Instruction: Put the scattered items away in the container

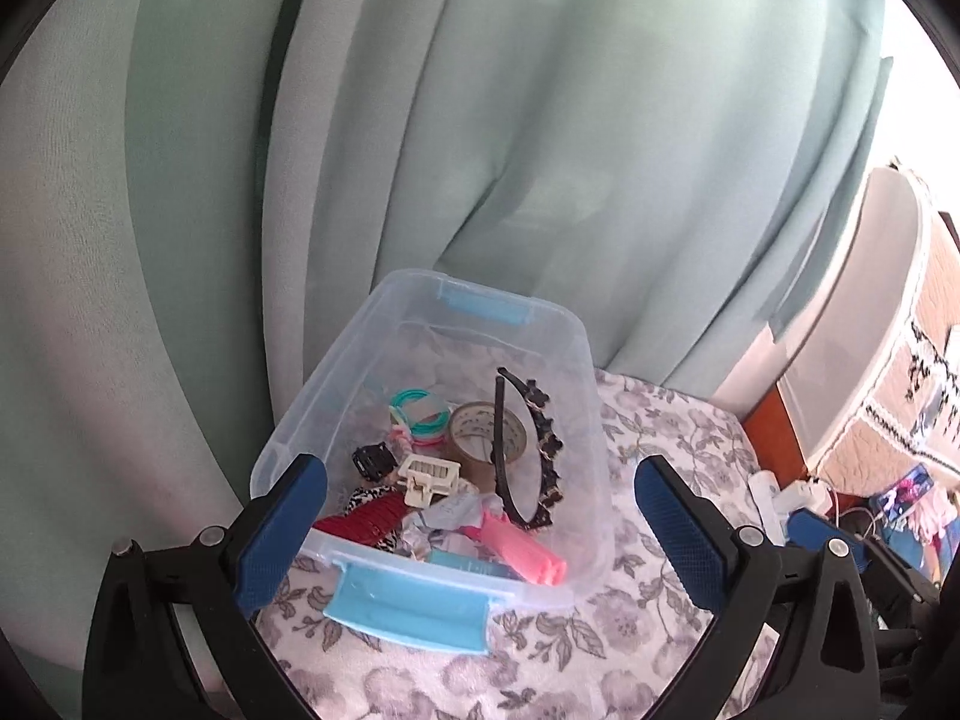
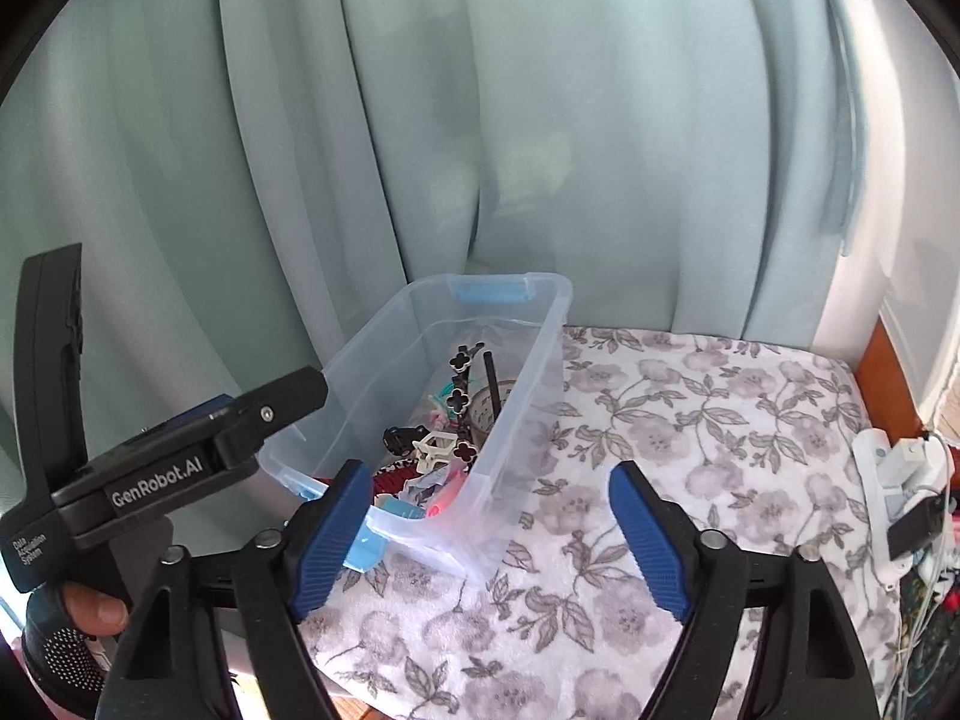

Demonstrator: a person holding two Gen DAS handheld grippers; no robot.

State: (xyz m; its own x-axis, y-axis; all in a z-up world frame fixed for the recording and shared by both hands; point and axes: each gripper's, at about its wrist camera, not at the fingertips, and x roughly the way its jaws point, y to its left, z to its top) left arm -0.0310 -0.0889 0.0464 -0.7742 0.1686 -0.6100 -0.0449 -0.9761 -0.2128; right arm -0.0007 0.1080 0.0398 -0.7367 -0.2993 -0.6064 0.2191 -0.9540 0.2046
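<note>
A clear plastic container (image 1: 336,384) with blue latches stands on a floral cloth. Inside lie a black headband (image 1: 540,450) with clover trim, a tape roll (image 1: 480,429), coloured hair ties (image 1: 420,411), a cream claw clip (image 1: 429,477), a red comb (image 1: 372,519) and a pink clip (image 1: 522,552). My left gripper (image 1: 480,474) hovers over the container's near end, jaws wide open and holding nothing. My right gripper (image 2: 492,471) is open beside the container's (image 2: 528,348) right wall, its left finger in front of the near corner. A gloved hand (image 2: 90,606) holds the left tool.
A pale green curtain (image 1: 540,150) hangs right behind the container. The floral cloth (image 2: 690,420) stretches to the right. Past its right edge are a wooden rim (image 2: 882,372), a white power strip with cables (image 2: 894,468) and a white drawer unit (image 1: 852,312).
</note>
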